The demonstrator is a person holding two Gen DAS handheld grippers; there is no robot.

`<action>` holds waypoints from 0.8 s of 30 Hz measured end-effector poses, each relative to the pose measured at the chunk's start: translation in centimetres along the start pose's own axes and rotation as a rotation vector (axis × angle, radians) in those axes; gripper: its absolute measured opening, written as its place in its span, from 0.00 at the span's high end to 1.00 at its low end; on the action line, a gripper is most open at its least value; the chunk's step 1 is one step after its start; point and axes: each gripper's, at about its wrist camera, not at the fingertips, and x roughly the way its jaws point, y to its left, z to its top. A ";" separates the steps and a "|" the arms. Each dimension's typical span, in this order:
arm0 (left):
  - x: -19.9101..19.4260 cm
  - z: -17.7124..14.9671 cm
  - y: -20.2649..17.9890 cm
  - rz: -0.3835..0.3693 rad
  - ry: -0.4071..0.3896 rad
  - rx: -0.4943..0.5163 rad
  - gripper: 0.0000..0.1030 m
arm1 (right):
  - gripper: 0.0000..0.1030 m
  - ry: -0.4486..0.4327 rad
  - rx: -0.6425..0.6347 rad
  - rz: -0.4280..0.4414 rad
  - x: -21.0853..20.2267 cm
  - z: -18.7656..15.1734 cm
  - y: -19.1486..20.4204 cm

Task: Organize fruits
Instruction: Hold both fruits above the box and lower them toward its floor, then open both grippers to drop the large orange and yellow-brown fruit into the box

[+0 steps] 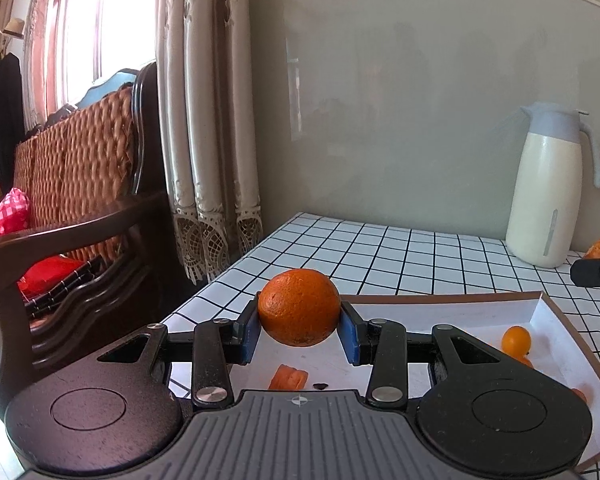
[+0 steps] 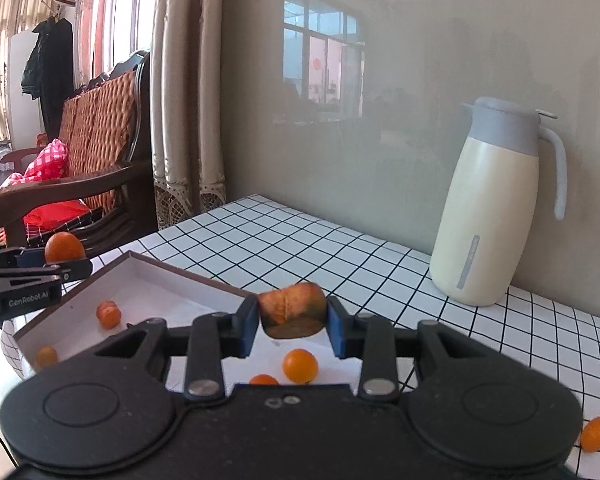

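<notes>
my left gripper (image 1: 300, 330) is clamped on an orange (image 1: 299, 306), held above the white tray (image 1: 540, 312). my right gripper (image 2: 292, 326) pinches a mottled fruit piece (image 2: 292, 310) over the tray's far edge; small oranges (image 2: 300, 366) lie inside.

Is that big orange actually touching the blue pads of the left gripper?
Touching. In the left wrist view, the orange sits clamped in the left gripper, with each blue pad pressed against its side and no gap showing.

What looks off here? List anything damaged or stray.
The fruit in the right gripper looks damaged: this misshapen fruit is creased with dark greenish patches, unlike the smooth orange in the left gripper. One small orange fruit lies on the tablecloth outside the box.
</notes>
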 end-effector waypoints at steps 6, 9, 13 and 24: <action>1.6 0.3 -0.3 0.005 0.024 0.011 0.60 | 0.74 0.026 0.003 0.002 1.5 0.2 -0.4; 2.2 0.5 -0.3 0.011 0.031 0.014 0.60 | 0.74 0.040 0.003 0.000 2.2 0.1 -0.7; 3.1 0.7 -0.3 0.016 0.044 0.013 0.60 | 0.74 0.049 0.007 0.006 2.9 0.1 -0.9; 5.7 1.0 -0.2 0.020 0.112 0.000 0.60 | 0.74 0.106 0.029 0.039 5.6 0.5 -1.5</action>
